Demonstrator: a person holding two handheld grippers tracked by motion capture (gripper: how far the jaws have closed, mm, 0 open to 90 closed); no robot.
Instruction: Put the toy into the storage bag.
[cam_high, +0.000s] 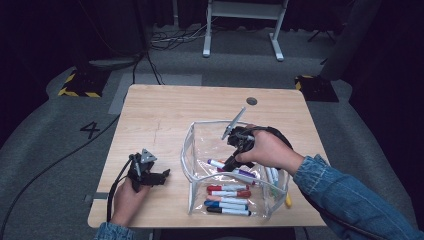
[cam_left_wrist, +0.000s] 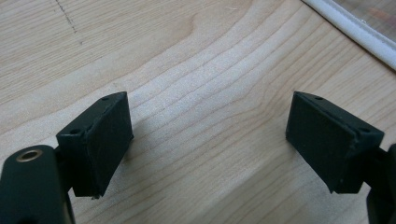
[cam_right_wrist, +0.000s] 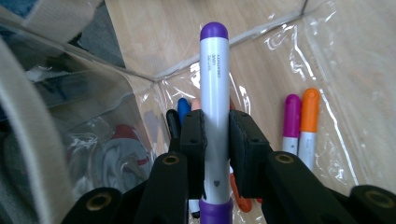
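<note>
Packing underway: right hand-held gripper (cam_right_wrist: 215, 140) pinches a purple-capped white marker (cam_right_wrist: 215, 84) inside the clear plastic pouch (cam_high: 192, 150); release comes next, left hand-held gripper (cam_left_wrist: 208, 140) spread idle.

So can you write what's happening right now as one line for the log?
right tongs: shut on purple marker | place: inside clear pouch | left tongs: open, nothing held, over table

A marker (cam_right_wrist: 214, 112) sits between the right gripper's (cam_right_wrist: 215, 140) jaws, inside the pouch (cam_right_wrist: 140, 74); two more markers (cam_right_wrist: 299, 123) lie right of the jaws.
</note>
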